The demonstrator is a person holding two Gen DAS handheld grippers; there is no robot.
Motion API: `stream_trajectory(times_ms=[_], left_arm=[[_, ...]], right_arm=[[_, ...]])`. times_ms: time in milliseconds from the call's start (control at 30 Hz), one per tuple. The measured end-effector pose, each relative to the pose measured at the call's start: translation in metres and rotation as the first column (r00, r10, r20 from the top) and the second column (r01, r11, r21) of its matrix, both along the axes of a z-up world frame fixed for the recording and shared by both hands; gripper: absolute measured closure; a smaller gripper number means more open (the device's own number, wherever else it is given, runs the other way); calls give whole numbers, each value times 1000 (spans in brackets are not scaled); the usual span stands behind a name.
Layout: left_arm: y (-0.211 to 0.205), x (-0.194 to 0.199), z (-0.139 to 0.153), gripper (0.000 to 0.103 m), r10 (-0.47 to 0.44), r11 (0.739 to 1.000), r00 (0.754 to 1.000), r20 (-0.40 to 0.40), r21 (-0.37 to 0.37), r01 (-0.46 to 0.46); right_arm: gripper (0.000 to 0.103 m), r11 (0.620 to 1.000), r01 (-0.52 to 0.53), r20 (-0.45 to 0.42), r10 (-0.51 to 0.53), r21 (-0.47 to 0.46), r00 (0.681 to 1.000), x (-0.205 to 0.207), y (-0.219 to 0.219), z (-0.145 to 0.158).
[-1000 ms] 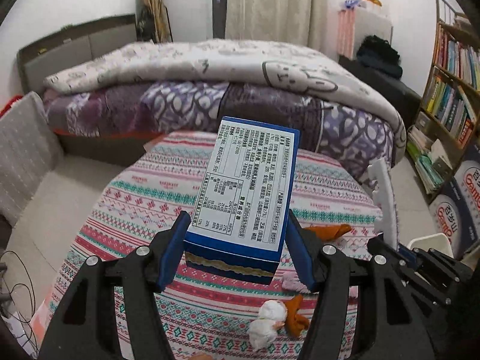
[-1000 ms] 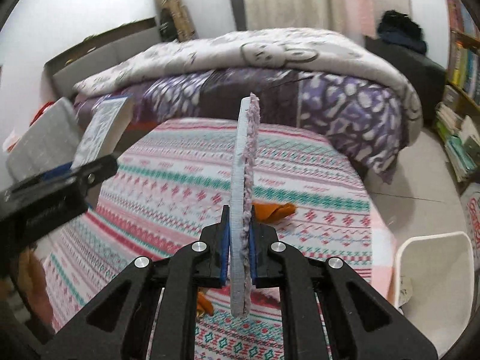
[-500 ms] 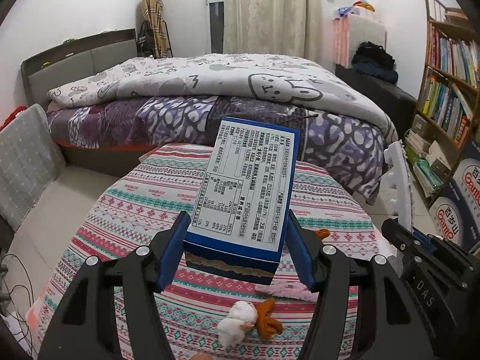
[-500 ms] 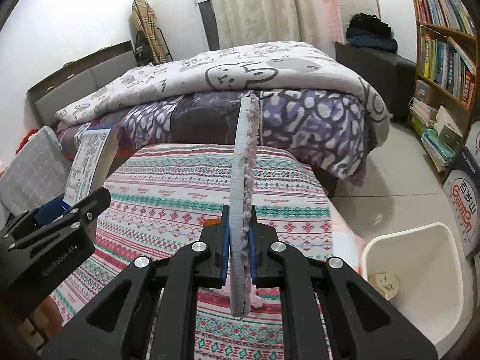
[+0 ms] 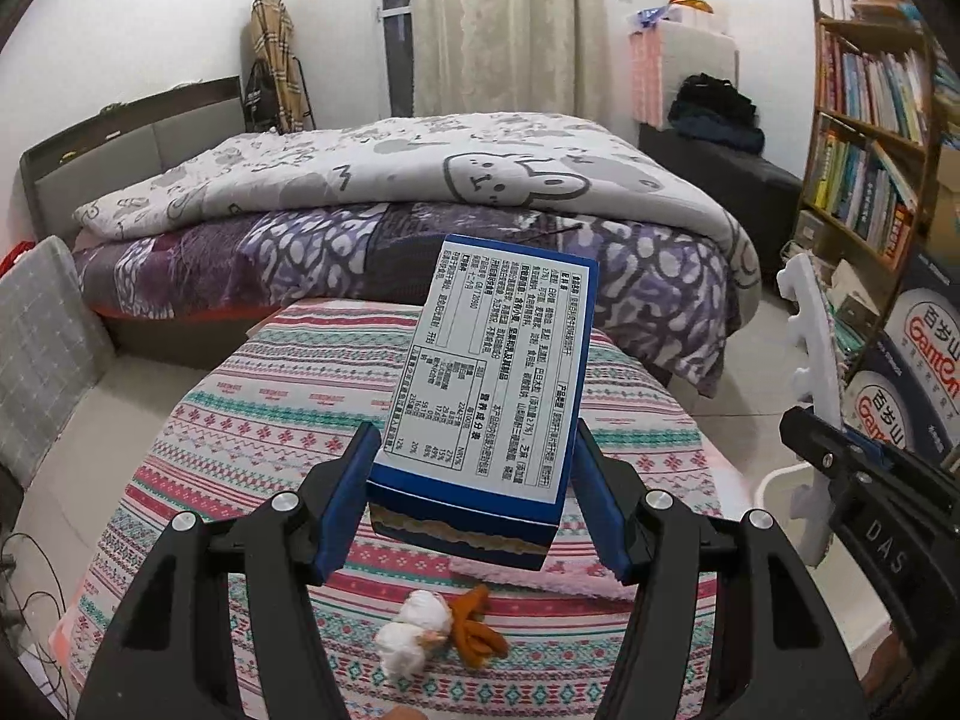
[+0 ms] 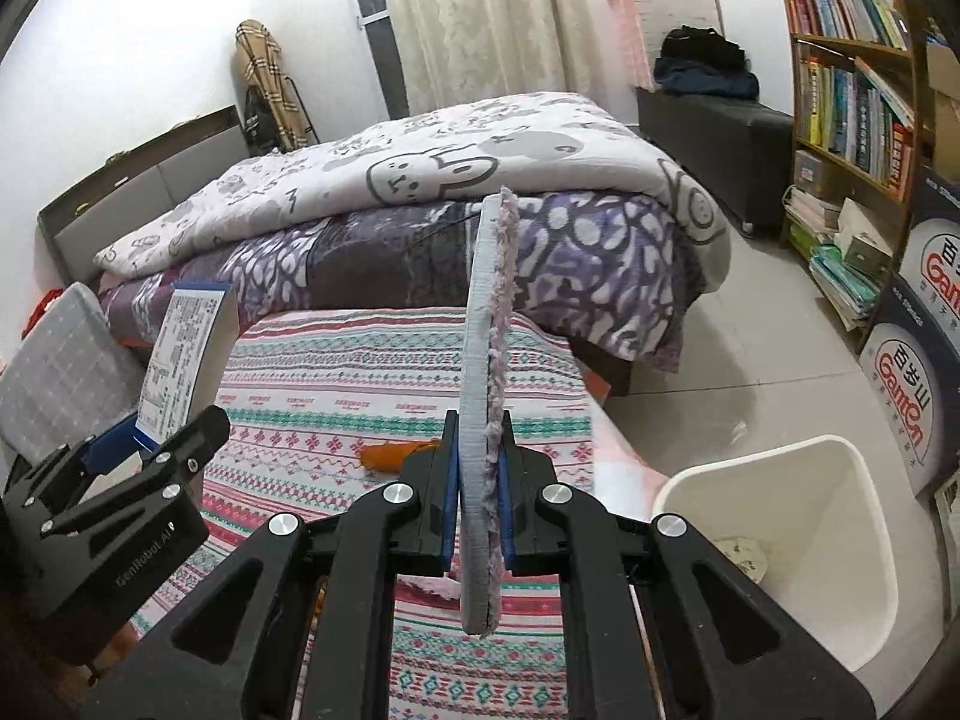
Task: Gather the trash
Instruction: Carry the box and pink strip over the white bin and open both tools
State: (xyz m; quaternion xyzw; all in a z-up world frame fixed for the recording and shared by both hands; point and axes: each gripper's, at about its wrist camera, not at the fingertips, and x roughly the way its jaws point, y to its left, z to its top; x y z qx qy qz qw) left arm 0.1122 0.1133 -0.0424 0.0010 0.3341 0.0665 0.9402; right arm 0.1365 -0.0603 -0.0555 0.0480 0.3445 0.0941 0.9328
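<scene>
My left gripper [image 5: 474, 498] is shut on a blue box [image 5: 492, 384] with a white printed label and holds it above the patterned table [image 5: 270, 420]. My right gripper [image 6: 474, 510] is shut on a thin foam mat piece [image 6: 486, 360] with a pink fuzzy face, held upright on edge; it also shows in the left wrist view [image 5: 810, 372]. On the table lie crumpled white tissue [image 5: 414, 630], orange peel [image 5: 474, 630] and a second orange peel [image 6: 390, 456]. A white trash bin [image 6: 798, 540] stands on the floor right of the table.
A bed [image 5: 390, 210] with a grey and purple quilt stands behind the table. A bookshelf [image 6: 858, 90] and stacked cartons [image 6: 912, 372] line the right wall. A grey cushion [image 5: 42, 348] leans at the left. A dark bench [image 6: 720, 144] is at the back right.
Both grippers have pulled back and risen with their loads; the table and bed look farther away. The white bin has come fully into the right wrist view.
</scene>
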Motion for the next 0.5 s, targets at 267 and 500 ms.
stream_trajectory(times_ms=[267, 500], left_arm=[[-25, 0, -4, 41, -28, 999, 1000, -5, -29, 28], [-52, -2, -11, 41, -74, 997, 997, -12, -23, 74]], right_arm=[[93, 999, 46, -1, -46, 1, 999, -5, -28, 4], [93, 995, 100, -9, -100, -3, 995, -7, -56, 5]])
